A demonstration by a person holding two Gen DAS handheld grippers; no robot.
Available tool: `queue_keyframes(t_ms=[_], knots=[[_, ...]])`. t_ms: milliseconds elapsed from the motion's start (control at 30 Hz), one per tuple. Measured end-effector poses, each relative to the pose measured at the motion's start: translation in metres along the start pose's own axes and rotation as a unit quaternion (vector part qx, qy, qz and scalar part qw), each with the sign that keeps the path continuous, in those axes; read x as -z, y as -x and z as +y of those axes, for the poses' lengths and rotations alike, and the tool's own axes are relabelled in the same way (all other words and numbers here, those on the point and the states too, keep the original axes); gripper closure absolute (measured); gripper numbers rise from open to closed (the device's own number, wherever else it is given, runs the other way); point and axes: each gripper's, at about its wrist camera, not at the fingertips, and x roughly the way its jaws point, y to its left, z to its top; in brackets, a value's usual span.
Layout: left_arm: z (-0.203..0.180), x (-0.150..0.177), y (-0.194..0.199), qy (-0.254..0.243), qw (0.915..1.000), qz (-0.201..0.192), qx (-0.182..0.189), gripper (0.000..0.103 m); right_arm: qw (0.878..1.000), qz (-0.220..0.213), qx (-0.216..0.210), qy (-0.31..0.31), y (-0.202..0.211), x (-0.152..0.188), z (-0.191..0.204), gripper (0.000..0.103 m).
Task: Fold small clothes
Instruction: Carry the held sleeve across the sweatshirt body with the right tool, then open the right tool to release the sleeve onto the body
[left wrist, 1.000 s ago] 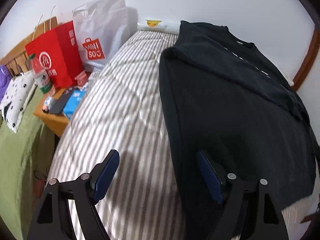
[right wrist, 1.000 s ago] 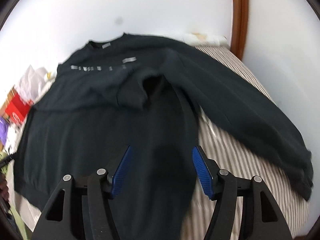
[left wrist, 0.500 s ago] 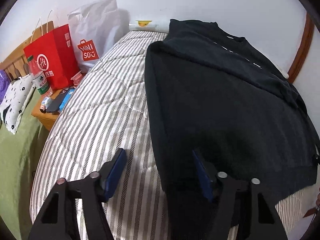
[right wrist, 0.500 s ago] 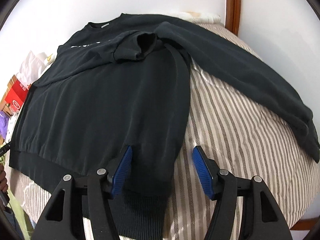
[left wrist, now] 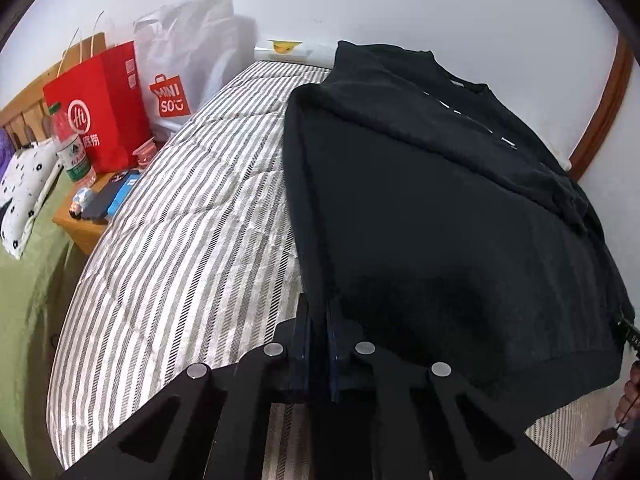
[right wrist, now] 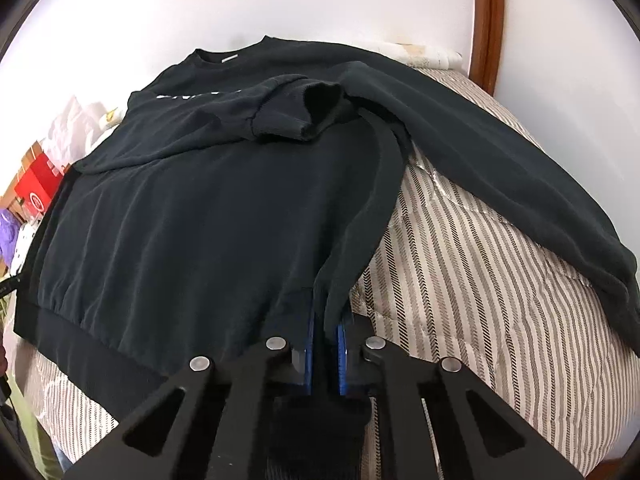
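A black sweatshirt (left wrist: 432, 216) lies flat on a striped bed (left wrist: 192, 240), collar toward the far wall. Its left sleeve is folded across the chest (right wrist: 280, 108); its right sleeve (right wrist: 500, 168) stretches out over the bed (right wrist: 480, 280). My left gripper (left wrist: 318, 312) is shut on the sweatshirt's bottom left corner at the hem. My right gripper (right wrist: 326, 320) is shut on the bottom right corner of the sweatshirt (right wrist: 200, 220), and the cloth bunches between the blue pads.
A bedside table (left wrist: 84, 224) at the left holds a red bag (left wrist: 104, 104), a white Miniso bag (left wrist: 180, 60), a water bottle (left wrist: 72, 148) and a phone (left wrist: 104, 200). A wall runs behind the bed. A brown wooden frame (right wrist: 486, 20) stands at the right.
Both grippers were open above the sweatshirt's lower edge. They have moved down to the hem corners and closed on the cloth.
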Motion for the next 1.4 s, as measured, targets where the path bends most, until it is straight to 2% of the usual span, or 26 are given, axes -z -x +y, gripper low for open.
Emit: queue_keyframes(t_ms=[267, 600, 700, 867, 1033, 1100, 1200, 1400], knots=[[0.014, 0.016, 0.026, 0.009, 0.9997, -0.008, 0.021, 0.097, 1.0, -0.009, -0.014, -0.017, 0.02, 0.009, -0.008, 0.096], [0.019, 0.058, 0.065, -0.005, 0.9999, -0.003, 0.013, 0.097, 1.0, -0.013, -0.025, 0.006, 0.054, 0.028, -0.007, 0.096], [0.023, 0.07, 0.07, -0.002, 0.9998, 0.001, 0.019, 0.097, 1.0, -0.006, -0.024, 0.01, 0.054, 0.034, -0.008, 0.096], [0.025, 0.072, 0.064, 0.0, 0.9998, 0.011, 0.017, 0.096, 1.0, 0.003, -0.021, 0.003, 0.043, 0.031, -0.013, 0.096], [0.024, 0.07, 0.065, -0.002, 0.9998, 0.015, 0.014, 0.091, 1.0, 0.008, -0.014, 0.003, 0.043, 0.024, -0.011, 0.086], [0.024, 0.068, 0.065, -0.004, 0.9999, 0.011, 0.001, 0.081, 1.0, 0.006, -0.006, 0.005, 0.049, 0.024, -0.008, 0.075], [0.025, 0.063, 0.066, -0.007, 0.9999, 0.003, -0.009, 0.073, 1.0, -0.01, 0.007, 0.009, 0.062, 0.021, -0.007, 0.068], [0.031, 0.043, 0.059, -0.005, 0.9999, 0.0, -0.015, 0.068, 0.999, -0.04, 0.008, 0.027, 0.07, -0.014, 0.006, 0.057]])
